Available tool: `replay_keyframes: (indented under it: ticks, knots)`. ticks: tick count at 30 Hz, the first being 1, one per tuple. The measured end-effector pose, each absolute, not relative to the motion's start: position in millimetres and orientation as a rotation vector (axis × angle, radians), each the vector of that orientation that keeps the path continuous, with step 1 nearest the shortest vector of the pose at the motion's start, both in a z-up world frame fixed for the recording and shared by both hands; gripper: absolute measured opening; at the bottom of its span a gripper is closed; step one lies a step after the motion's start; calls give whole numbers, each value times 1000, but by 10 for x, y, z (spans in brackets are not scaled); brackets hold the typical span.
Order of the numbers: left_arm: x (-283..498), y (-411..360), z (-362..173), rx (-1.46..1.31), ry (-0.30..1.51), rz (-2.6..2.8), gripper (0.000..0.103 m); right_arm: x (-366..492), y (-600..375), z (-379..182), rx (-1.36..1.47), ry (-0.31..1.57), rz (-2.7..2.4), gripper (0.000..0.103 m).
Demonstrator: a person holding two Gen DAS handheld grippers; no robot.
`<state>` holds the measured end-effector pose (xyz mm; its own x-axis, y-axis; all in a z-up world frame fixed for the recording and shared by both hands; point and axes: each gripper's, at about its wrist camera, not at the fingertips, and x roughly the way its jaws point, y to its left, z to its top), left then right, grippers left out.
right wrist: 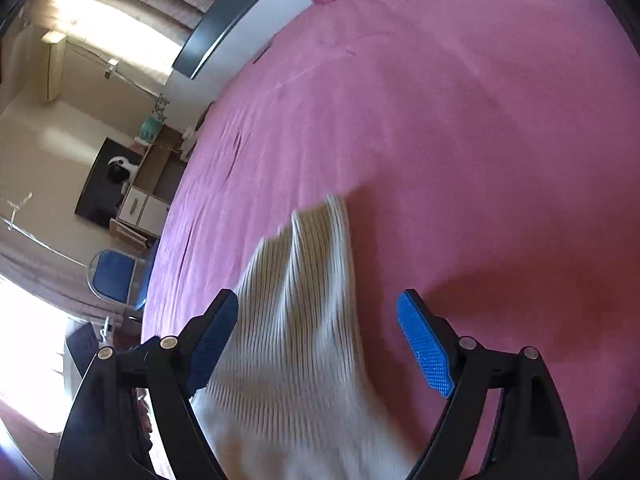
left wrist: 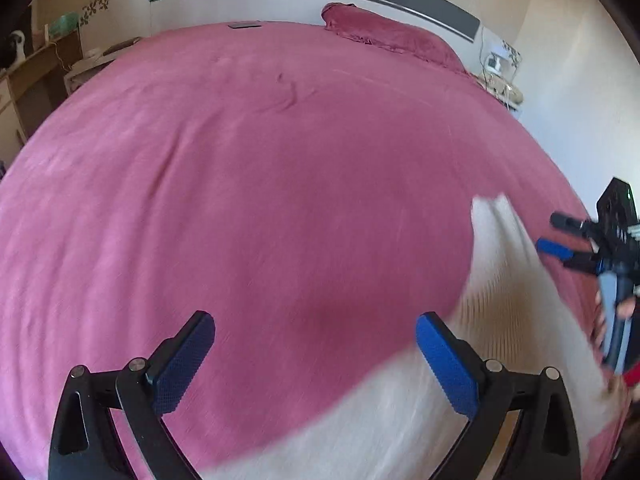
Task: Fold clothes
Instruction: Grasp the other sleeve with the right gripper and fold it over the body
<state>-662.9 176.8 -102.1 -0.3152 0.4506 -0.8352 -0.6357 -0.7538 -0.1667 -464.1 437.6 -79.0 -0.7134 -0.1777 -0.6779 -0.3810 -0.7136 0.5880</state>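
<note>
setting: a wide bed under a deep pink plush bedspread (left wrist: 260, 184), a matching pink pillow (left wrist: 392, 38) at the grey-and-white headboard (left wrist: 240, 0).
garment: the cream ribbed knit garment (right wrist: 296, 320) lies on the near right part of the bedspread, one narrow end reaching up the bed, the rest running off the lower edge of both views; it is blurred, so whether it lies spread or part folded, you cannot tell.
left gripper (left wrist: 316, 360): your tongs stand wide apart over bare pink cloth, holding nothing; the right-hand blue pad sits at the garment's edge.
right gripper (right wrist: 318, 340): wide apart too, straddling the knit, with no cloth pinched between the pads.
step in hand: by the look of it, you are between grasps, both tools above the cloth; this would fit laying the garment out as well as a pause between folds.
next move: any grasp calls for a clean edge or corner, and soft knit slips if caught too shallow.
left view only: shows the right tool from outside, blue handle in your hand (left wrist: 624, 308), beside the garment.
right view only: shows the ribbing clearly, and a blue chair (right wrist: 114, 276) beside the bed.
</note>
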Motion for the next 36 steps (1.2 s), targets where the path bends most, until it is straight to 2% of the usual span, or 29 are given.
replay_keyframes:
  ticks: [3,4,5,6,11,16,19,23,28,30,33,36]
  knots:
    - [-6410,2214,-1125,-1265,314,2047,103,-4828,4336,-804,-1158,1029,2597,74]
    - [-6395,2278,-1174,-1266,338,2036,103,-4891,4323,-809,-1166,995,2608,63]
    - [-6354,2320,-1212,-1270,353,2027,103,-4953,4309,-814,-1174,960,2618,45]
    - [-6312,2347,-1244,-1270,362,2021,103,-5016,4296,-818,-1182,926,2628,9]
    - [-6250,2260,-1192,-1250,303,2011,103,-5222,4219,-789,-1190,781,2691,7]
    - [-6381,2168,-973,-1217,184,2009,103,-4610,4058,-354,-947,861,2888,7]
    - [-6480,2293,-885,-1223,182,2032,103,-4220,3917,-122,-805,878,3016,7]
    - [-6500,2391,-918,-1280,159,1964,103,-3661,3309,-53,-809,635,3257,8]
    - [-6123,2506,-943,-1233,401,1799,103,-3163,2640,-611,-1234,398,3278,8]
    - [-5877,2601,-1003,-1206,548,1707,103,-3020,2531,-866,-1334,411,3215,8]
    - [-5521,2772,-1109,-1105,844,1697,103,-2848,2541,-1018,-1281,536,3178,8]
    - [-5411,2912,-1147,-1175,810,1576,101,-2826,2581,-1019,-1224,583,3161,8]
